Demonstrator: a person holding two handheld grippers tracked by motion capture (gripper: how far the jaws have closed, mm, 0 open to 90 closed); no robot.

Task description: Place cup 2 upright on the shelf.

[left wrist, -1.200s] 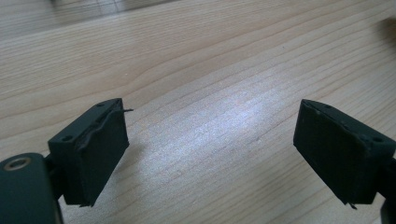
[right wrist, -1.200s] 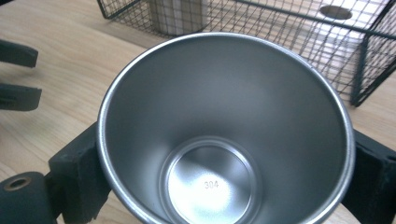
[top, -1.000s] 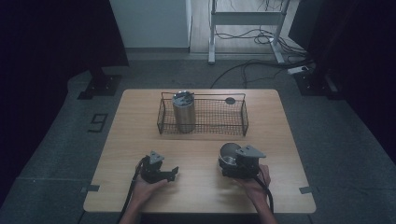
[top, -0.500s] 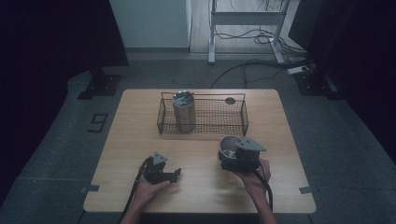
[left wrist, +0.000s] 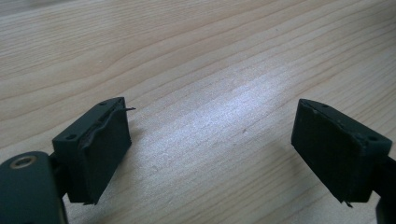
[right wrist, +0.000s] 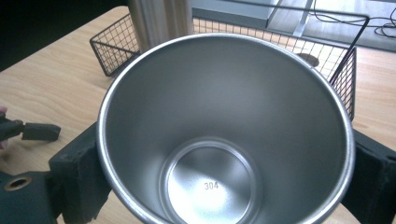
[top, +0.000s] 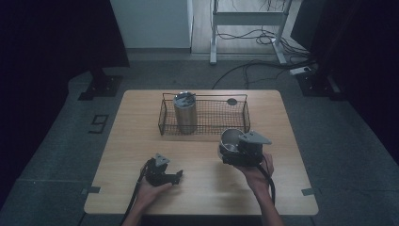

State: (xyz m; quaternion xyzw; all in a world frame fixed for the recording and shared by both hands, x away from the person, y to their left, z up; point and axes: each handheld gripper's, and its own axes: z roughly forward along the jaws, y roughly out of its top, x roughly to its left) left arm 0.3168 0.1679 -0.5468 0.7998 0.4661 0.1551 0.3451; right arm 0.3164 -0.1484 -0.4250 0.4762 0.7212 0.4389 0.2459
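The right gripper (top: 230,149) is clenched on a steel cup (top: 229,140), one black jaw pressed against each side of its wall, as the right gripper view makes plain. The cup (right wrist: 219,135) is held just above the right half of the table (top: 141,136), with its mouth tipped back toward the camera on the gripper, so its long axis runs along the jaws and slopes away toward the far side. A "304" stamp shows on its bare inside bottom.

Directly beyond the cup, on the far side, stands the wire basket (top: 237,101), its near rim close to the cup's base. A taller steel tumbler (top: 185,113) stands upright in the basket's left end; a small dark disc (top: 232,101) lies at its far right. The free room in the basket is the right part, straight ahead of the cup, so I judge the move turns on going forward and over that near rim.

The left gripper (top: 175,176) rests low at the near left, its jaws apart with only bare wood between them; they have just been opening a little.
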